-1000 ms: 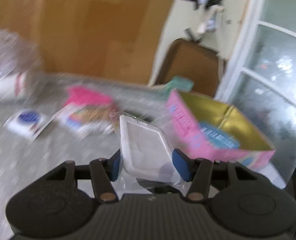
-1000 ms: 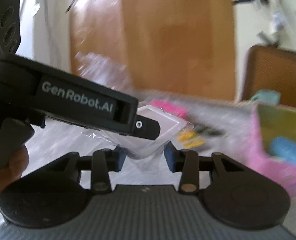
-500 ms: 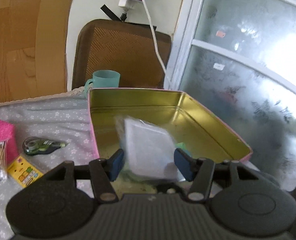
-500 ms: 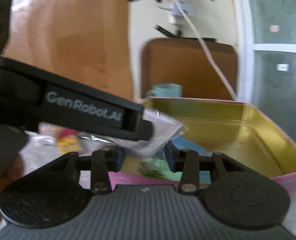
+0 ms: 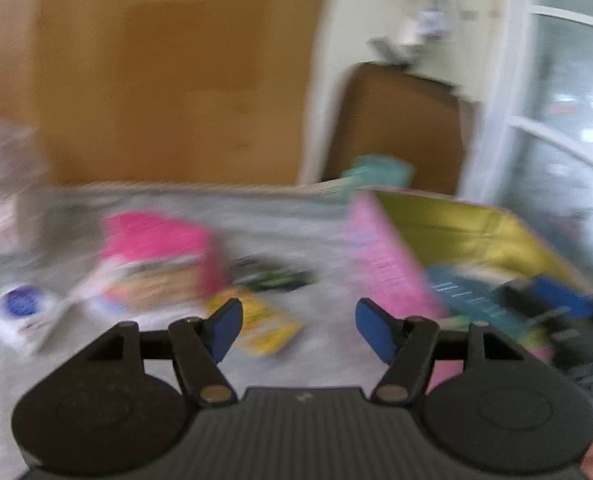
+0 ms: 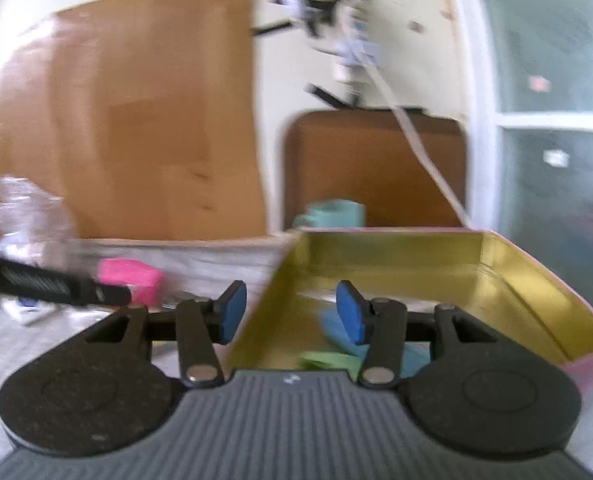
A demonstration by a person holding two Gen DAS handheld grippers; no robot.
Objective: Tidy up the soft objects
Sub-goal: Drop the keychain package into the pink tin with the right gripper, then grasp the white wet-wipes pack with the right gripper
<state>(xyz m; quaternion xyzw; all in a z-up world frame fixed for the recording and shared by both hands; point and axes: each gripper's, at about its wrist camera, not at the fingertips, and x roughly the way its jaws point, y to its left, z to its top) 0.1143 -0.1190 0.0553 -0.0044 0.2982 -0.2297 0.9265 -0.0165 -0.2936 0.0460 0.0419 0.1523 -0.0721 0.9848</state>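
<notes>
Both views are pretty smeared with blur, so we're only calling what we can actually make out. Biggest thing around is the table [image 5: 296, 216] with its grey cloth, running across the middle of the left wrist view. On its right side sits the tin [image 6: 508, 280], pink outside and gold inside, lying open. In the right wrist view we see a blue pack [image 6: 336, 326] and a green pack [image 6: 322, 358] lying on the floor of the tin, close to its near wall; the left wrist view shows something teal in there too, too blurry for us to name.

Behind the tin there's a brown chair [image 6: 376, 168] and a teal cup [image 6: 336, 214] just beyond the far wall of the tin.

Out on the cloth to the left of the tin: a pink pack [image 5: 156, 240] with a printed packet [image 5: 148, 284] leaning on its front, a yellow packet [image 5: 264, 324] nearer to us, a dark green thing [image 5: 272, 276] between the pink pack and the tin, and a small white packet [image 5: 18, 314] with a blue circle well off to the left.

Left gripper [image 5: 298, 326] is up over the cloth beside the tin's pink wall, jaws spread wide, nothing between them. Right gripper [image 6: 290, 316] hangs at the tin's near left corner, jaws also apart and holding nothing, with one pad over the tin and the other outside it.
</notes>
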